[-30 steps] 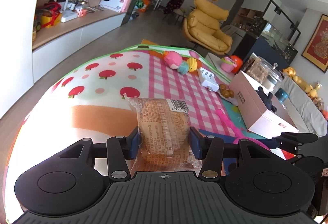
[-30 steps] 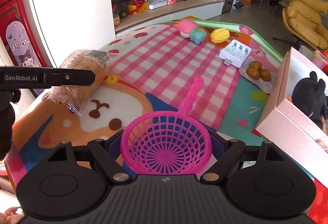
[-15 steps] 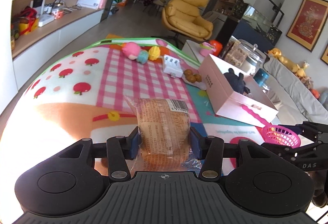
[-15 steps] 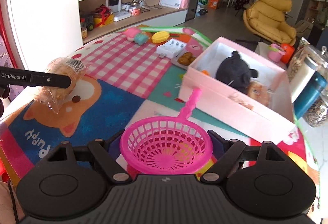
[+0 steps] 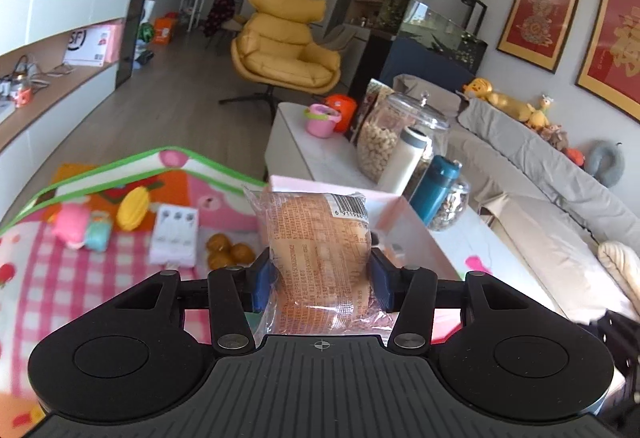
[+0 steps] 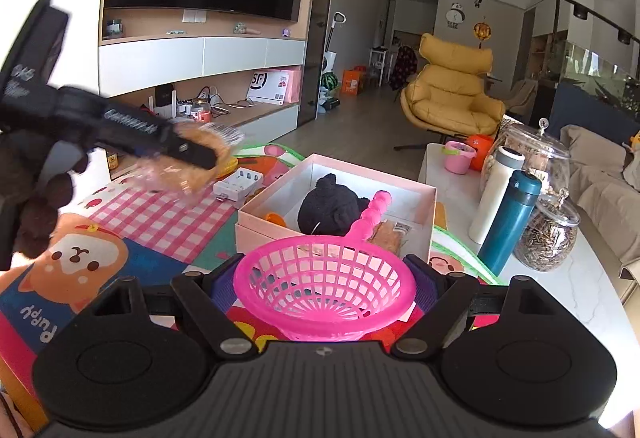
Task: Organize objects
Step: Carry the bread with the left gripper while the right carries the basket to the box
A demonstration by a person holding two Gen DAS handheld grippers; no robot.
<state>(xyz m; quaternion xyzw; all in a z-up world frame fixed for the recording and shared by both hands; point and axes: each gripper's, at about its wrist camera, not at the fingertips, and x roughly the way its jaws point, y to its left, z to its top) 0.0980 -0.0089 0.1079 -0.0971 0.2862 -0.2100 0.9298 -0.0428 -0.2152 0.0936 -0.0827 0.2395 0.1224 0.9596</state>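
Note:
My left gripper (image 5: 320, 270) is shut on a wrapped bread bun (image 5: 320, 250) in clear plastic with a barcode, held up in front of the pink open box (image 5: 384, 205). In the right wrist view that gripper (image 6: 212, 157) and the blurred bun (image 6: 196, 161) hang at the left, above the mat. My right gripper (image 6: 324, 278) is shut on a pink plastic strainer basket (image 6: 324, 286), its handle pointing at the pink box (image 6: 280, 213). Inside the box lie a black plush toy (image 6: 328, 203), an orange item and another wrapped snack.
On the colourful play mat (image 6: 160, 213) lie a white charger case (image 5: 174, 234), brown balls (image 5: 230, 254), a yellow toy (image 5: 134, 211) and a pink toy (image 5: 74, 222). A teal bottle (image 6: 508, 217), white bottle and glass jars (image 6: 548, 230) stand on the white table right of the box.
Both grippers have swung to the right and risen, carrying the bun and the strainer towards the pink box. The box now lies directly ahead in both views.

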